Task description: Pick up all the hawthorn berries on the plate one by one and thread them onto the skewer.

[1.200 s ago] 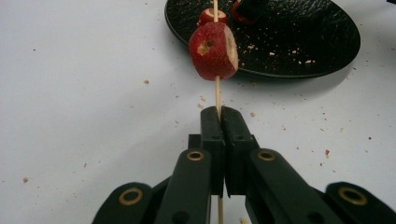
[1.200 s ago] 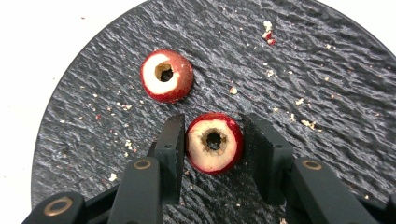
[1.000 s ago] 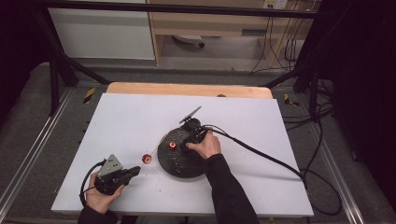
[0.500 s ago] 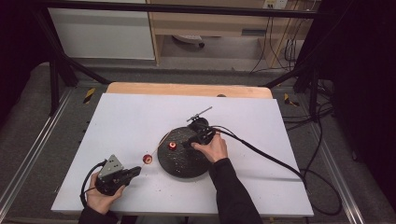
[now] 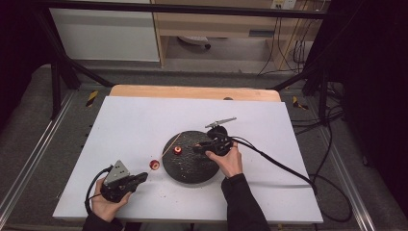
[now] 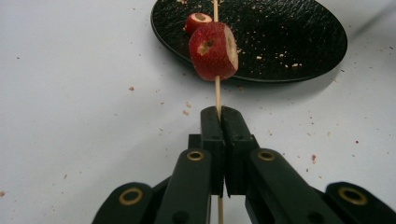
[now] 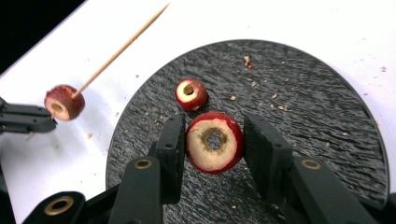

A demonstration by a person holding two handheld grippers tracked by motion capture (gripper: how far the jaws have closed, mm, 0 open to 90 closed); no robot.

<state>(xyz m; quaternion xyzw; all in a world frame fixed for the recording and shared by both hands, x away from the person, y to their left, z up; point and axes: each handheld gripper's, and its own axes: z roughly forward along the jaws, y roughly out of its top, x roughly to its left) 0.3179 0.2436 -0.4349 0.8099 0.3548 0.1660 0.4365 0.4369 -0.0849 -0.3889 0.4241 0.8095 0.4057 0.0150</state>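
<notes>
While skewer-clamped (image 6: 217, 95), fruit slice (image 7: 214, 142) gripped

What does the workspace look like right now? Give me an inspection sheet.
Surface: white table top, speckled with crumbs.
Job's things: thin wooden skewer carrying one red cored fruit slice; round black textured plate holding a small red cored piece.
Clutter: nothing seen.
Grippers: left tool shut on the skewer; right tool shut on a second cored slice.
Cables: black cable trails right.
Surroundings: dark frame, cabinets behind.
</notes>
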